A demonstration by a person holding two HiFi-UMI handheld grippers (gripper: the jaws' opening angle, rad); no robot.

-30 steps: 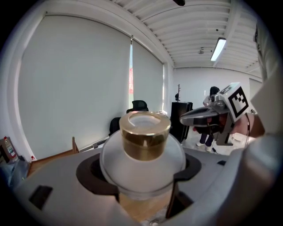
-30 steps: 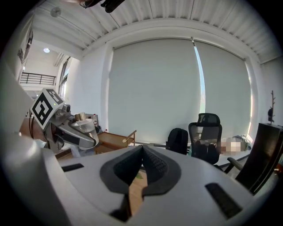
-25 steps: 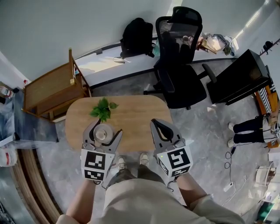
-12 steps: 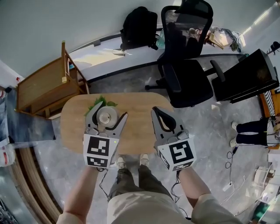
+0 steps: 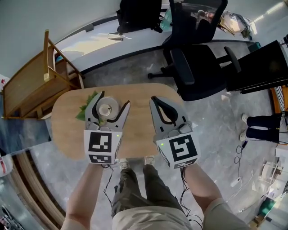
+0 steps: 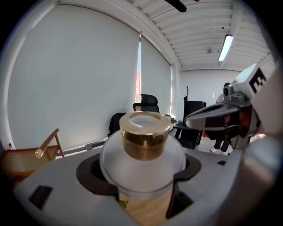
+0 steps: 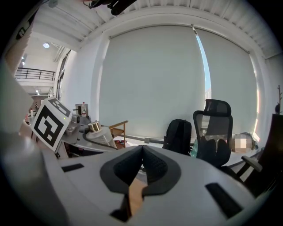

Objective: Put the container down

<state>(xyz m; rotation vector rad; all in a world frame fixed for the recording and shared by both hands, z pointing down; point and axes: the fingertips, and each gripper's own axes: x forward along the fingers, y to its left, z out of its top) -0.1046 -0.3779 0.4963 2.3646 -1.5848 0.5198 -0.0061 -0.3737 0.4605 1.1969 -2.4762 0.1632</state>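
Observation:
The container (image 5: 107, 109) is a frosted round jar with a gold neck. My left gripper (image 5: 112, 99) is shut on its body and holds it upright above the left part of the oval wooden table (image 5: 135, 130). In the left gripper view the container (image 6: 143, 152) fills the space between the jaws of the left gripper (image 6: 143, 178), with wood visible below. My right gripper (image 5: 158, 104) hovers over the table's right half, shut and with nothing in it. Its fingertips meet in the right gripper view (image 7: 142, 148), where the container (image 7: 98, 131) shows at the left.
Green plant leaves (image 5: 86, 109) lie on the table just under and left of the held container. Beyond the table stand a black office chair (image 5: 198, 58), a wooden folding chair (image 5: 31, 85), a black backpack (image 5: 139, 11) and a black cabinet (image 5: 261, 63).
My left gripper has carried the container forward, from the table's near edge to over the plant leaves. The right gripper moved forward alongside and stayed shut.

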